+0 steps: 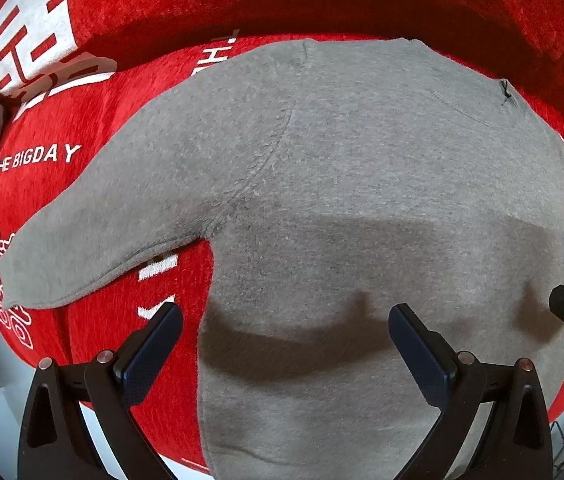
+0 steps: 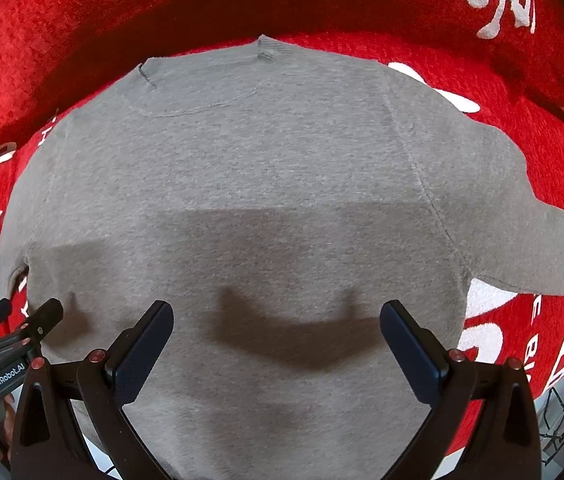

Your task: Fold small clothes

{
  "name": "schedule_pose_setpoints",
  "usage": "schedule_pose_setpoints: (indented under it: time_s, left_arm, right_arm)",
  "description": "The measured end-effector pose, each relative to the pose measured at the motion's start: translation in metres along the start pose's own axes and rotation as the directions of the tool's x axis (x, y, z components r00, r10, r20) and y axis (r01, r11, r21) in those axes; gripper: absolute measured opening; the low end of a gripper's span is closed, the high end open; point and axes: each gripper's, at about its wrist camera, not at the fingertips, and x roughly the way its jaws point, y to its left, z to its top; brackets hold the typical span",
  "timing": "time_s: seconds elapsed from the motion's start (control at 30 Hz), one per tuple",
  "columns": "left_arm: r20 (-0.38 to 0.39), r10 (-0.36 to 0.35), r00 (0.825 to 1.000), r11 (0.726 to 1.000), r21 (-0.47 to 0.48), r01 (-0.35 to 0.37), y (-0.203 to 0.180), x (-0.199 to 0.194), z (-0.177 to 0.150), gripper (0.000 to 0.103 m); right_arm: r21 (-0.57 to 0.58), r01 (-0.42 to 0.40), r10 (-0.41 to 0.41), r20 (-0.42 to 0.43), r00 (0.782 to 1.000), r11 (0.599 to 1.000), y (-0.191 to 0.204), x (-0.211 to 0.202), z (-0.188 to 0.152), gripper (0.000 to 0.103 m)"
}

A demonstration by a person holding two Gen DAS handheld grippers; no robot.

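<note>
Lying flat on the red cover (image 1: 142, 208), the grey T-shirt (image 1: 341, 200) is unfolded.

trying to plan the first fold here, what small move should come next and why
Probably lower the left hand-held gripper onto the left short sleeve of the grey knit t-shirt to pinch it. The shirt lies flat and spread on the red printed cloth, both sleeves out, and both the left and the right hand-held gripper hover open above it, holding nothing.
</note>
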Motion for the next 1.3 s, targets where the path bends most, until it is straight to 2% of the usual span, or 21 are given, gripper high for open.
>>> schedule_pose_setpoints:
  time_s: [0.27, 0.37, 0.5, 0.67, 0.77, 0.83, 0.93, 1.03, 1.07, 1.13, 1.17, 1.23, 1.3]
  left_arm:
    - [0.0, -0.023, 1.0, 0.999, -0.026, 0.023, 0.012, 0.002, -0.004, 0.103]
    - [0.003, -0.058, 0.998, 0.997, -0.047, 0.058, 0.019, 0.003, -0.007, 0.103]
    - [0.014, -0.151, 0.988, 0.979, -0.139, 0.152, 0.043, 0.005, -0.01, 0.103]
    - [0.072, -0.168, 0.983, 0.947, -0.267, 0.181, 0.099, 0.006, -0.018, 0.103]
    - [0.114, -0.15, 0.982, 0.905, -0.385, 0.182, 0.148, 0.011, -0.029, 0.103]
    - [0.115, -0.109, 0.987, 0.874, -0.461, 0.15, 0.179, 0.02, -0.037, 0.103]
    - [0.109, -0.086, 0.99, 0.822, -0.554, 0.132, 0.224, 0.04, -0.051, 0.103]
    - [0.136, -0.105, 0.985, 0.77, -0.616, 0.167, 0.254, 0.057, -0.061, 0.103]
    - [0.145, -0.121, 0.982, 0.754, -0.63, 0.186, 0.26, 0.061, -0.062, 0.103]
    - [0.183, -0.176, 0.967, 0.7, -0.668, 0.253, 0.275, 0.071, -0.065, 0.103]
    - [0.197, -0.193, 0.961, 0.682, -0.678, 0.276, 0.278, 0.074, -0.064, 0.103]
    - [0.245, -0.236, 0.94, 0.628, -0.7, 0.34, 0.288, 0.079, -0.061, 0.103]
    - [0.278, -0.258, 0.925, 0.591, -0.712, 0.379, 0.295, 0.081, -0.061, 0.101]
  right_arm:
    - [-0.015, 0.026, -0.026, -0.006, 1.0, 1.0, 0.019, 0.001, -0.007, 0.103]
    - [-0.028, 0.027, -0.027, 0.007, 1.0, 0.999, 0.03, -0.002, -0.009, 0.103]
    - [-0.057, 0.023, -0.023, 0.012, 1.0, 0.998, 0.045, -0.005, -0.01, 0.103]
    - [-0.098, 0.007, -0.007, -0.002, 1.0, 0.995, 0.064, -0.006, -0.014, 0.103]
    - [-0.129, -0.004, 0.002, -0.014, 1.0, 0.992, 0.08, -0.005, -0.016, 0.103]
    - [-0.146, -0.012, 0.009, -0.024, 1.0, 0.989, 0.091, -0.002, -0.018, 0.103]
    - [-0.175, -0.022, 0.016, -0.035, 0.999, 0.984, 0.107, 0.002, -0.019, 0.103]
    - [-0.203, -0.03, 0.021, -0.048, 0.999, 0.979, 0.122, 0.005, -0.026, 0.103]
    - [-0.211, -0.03, 0.02, -0.049, 0.999, 0.977, 0.124, 0.005, -0.025, 0.103]
    - [-0.225, -0.032, 0.02, -0.052, 0.998, 0.974, 0.132, 0.006, -0.029, 0.103]
    - [-0.229, -0.028, 0.017, -0.048, 0.999, 0.973, 0.135, 0.006, -0.028, 0.103]
    - [-0.235, -0.03, 0.018, -0.051, 0.999, 0.971, 0.142, 0.007, -0.03, 0.103]
    - [-0.24, -0.032, 0.019, -0.055, 0.998, 0.97, 0.148, 0.007, -0.032, 0.103]
